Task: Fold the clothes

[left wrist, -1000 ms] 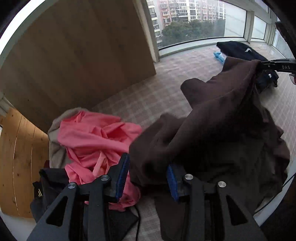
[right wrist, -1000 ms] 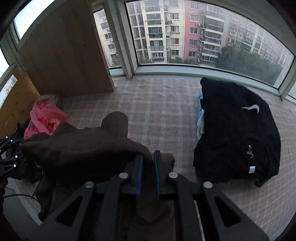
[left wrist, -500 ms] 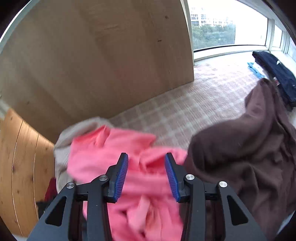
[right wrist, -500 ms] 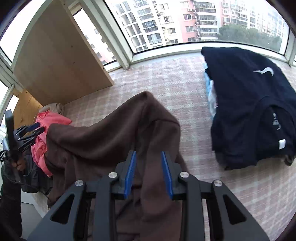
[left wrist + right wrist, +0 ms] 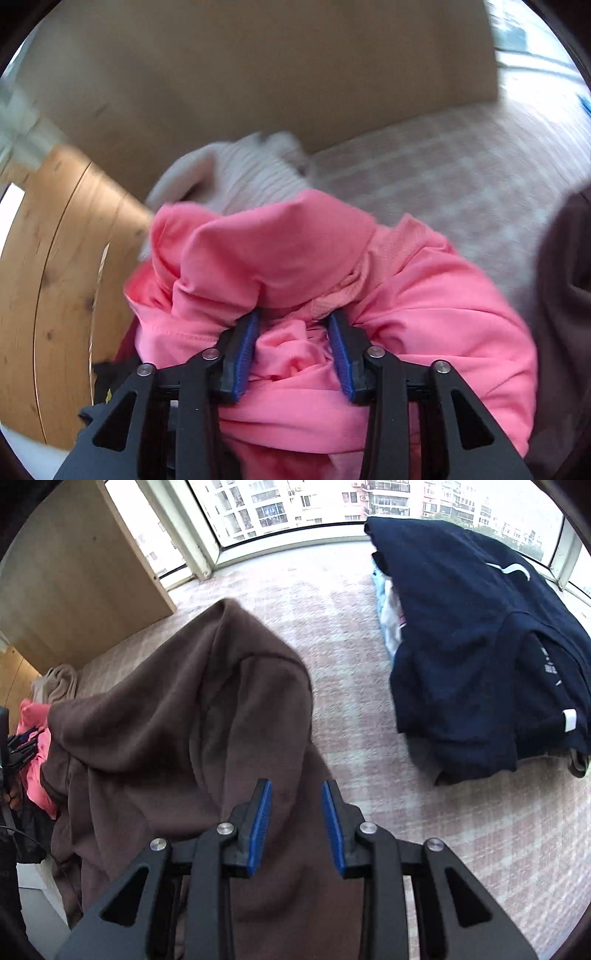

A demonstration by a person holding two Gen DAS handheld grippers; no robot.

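Two grippers hovered over clothes. The left gripper [image 5: 293, 352], nearer the pile, straddled a fold of the pink top [image 5: 295, 258], jaws part open, not visibly clamping. The right gripper [image 5: 295, 825] stood part open, empty, above the brown sweater [image 5: 192, 716].

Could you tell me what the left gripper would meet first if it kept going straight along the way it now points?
Most likely the pink garment: the left gripper points down into its crumpled heap, with folds already bulging between the open jaws. The beige garment lies further on, behind it. Blur makes the depth uncertain.
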